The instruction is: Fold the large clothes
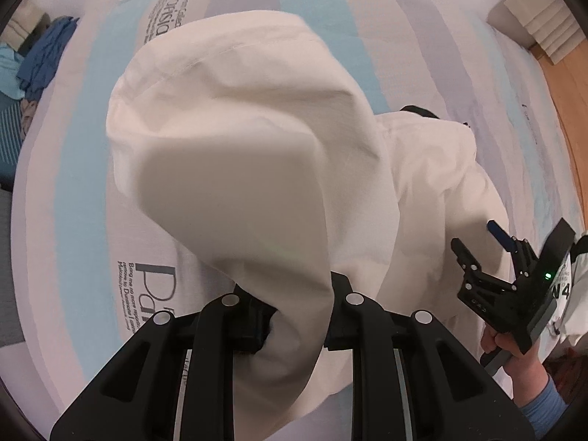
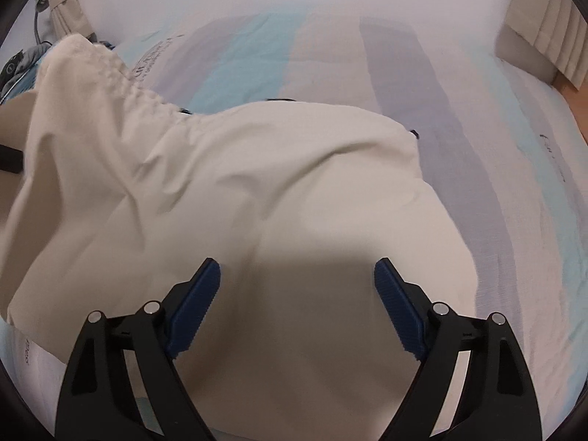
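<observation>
Mid-fold: the left gripper (image 1: pixel 299 325) is clamped on a bunched edge of the large cream-white cotton garment (image 1: pixel 239 169), lifting it so it drapes from 6 toward 12 o'clock over the pastel-striped printed bedsheet (image 1: pixel 84 191). The right gripper (image 2: pixel 297 308), jaws wide apart and empty, hovers over the flat part; next it probably needs to pin or grab an edge. Left pads are buried in cloth, and the garment's type and far hem are unclear.

lifted garment (image 1: pixel 235 154) blocks left (bedspread (image 2: pixel 477 117) beyond clear)
</observation>
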Demonstrator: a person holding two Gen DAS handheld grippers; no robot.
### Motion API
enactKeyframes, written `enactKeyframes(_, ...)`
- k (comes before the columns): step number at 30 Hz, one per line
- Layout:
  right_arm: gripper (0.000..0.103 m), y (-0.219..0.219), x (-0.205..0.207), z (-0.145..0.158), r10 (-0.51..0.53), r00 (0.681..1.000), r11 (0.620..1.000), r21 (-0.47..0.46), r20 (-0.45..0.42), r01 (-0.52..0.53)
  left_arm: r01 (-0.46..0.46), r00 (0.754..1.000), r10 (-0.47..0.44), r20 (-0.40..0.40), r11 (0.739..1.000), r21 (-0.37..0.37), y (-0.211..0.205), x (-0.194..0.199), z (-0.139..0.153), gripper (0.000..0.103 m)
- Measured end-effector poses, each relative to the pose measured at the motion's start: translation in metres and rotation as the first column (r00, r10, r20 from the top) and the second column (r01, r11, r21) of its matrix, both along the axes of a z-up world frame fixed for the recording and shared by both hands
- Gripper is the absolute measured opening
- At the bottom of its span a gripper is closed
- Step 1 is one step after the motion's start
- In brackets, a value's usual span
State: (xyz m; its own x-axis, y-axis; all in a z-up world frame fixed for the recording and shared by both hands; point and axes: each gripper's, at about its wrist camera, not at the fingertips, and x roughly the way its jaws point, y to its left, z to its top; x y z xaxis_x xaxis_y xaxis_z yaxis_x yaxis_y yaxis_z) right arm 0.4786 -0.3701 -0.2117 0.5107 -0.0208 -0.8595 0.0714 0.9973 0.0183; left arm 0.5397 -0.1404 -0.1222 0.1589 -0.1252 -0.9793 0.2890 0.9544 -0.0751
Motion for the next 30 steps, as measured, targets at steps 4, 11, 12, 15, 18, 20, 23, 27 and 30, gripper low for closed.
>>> enactKeyframes(4, 0.084, -0.005, 0.014, -0.018, 0.014, 0.999, 1.000, 0.019, -0.052, -0.013, -0.056, 0.998, 0.056, 0.005, 0.998, -0.009, -0.016, -0.008, 0.004, 0.020)
enactKeyframes(11, 0.083, -0.014, 0.016, -0.014, -0.015, 0.998, 0.989, 0.148, 0.059, 0.007, -0.133, 0.991, 0.132, 0.035, 0.991, 0.022, -0.046, -0.020, 0.006, 0.020)
enactKeyframes(12, 0.083, -0.013, 0.019, -0.013, -0.019, 0.998, 0.987, 0.162, 0.063, 0.009, -0.137, 0.990, 0.137, 0.036, 0.990, 0.024, -0.052, -0.020, 0.005, 0.020)
enactKeyframes(15, 0.083, -0.005, 0.041, -0.022, -0.021, 1.000, 0.991, 0.133, 0.022, 0.018, -0.141, 0.989, 0.139, 0.050, 0.989, 0.037, -0.064, -0.023, 0.004, 0.020)
enactKeyframes(18, 0.084, 0.002, 0.056, -0.032, -0.012, 0.999, 0.996, 0.091, -0.031, 0.015, -0.147, 0.988, 0.145, 0.054, 0.988, 0.043, -0.074, -0.025, 0.005, 0.020)
enactKeyframes(20, 0.084, 0.003, 0.059, -0.038, -0.008, 0.999, 0.997, 0.075, -0.049, 0.011, -0.143, 0.988, 0.140, 0.059, 0.989, 0.044, -0.083, -0.027, 0.006, 0.021)
enactKeyframes(23, 0.085, 0.005, 0.063, -0.047, 0.004, 0.998, 0.999, 0.050, -0.066, -0.001, -0.135, 0.989, 0.133, 0.060, 0.990, 0.035, -0.097, -0.028, 0.009, 0.022)
enactKeyframes(27, 0.085, 0.002, 0.062, -0.050, 0.030, 0.997, 0.998, 0.057, -0.075, -0.026, -0.134, 0.989, 0.132, 0.071, 0.990, 0.031, -0.118, -0.032, 0.012, 0.022)
enactKeyframes(30, 0.070, -0.015, 0.048, -0.031, 0.055, 0.998, 0.997, 0.064, -0.028, -0.053, -0.138, 0.988, 0.136, 0.074, 0.990, 0.026, -0.131, -0.035, 0.014, 0.022)
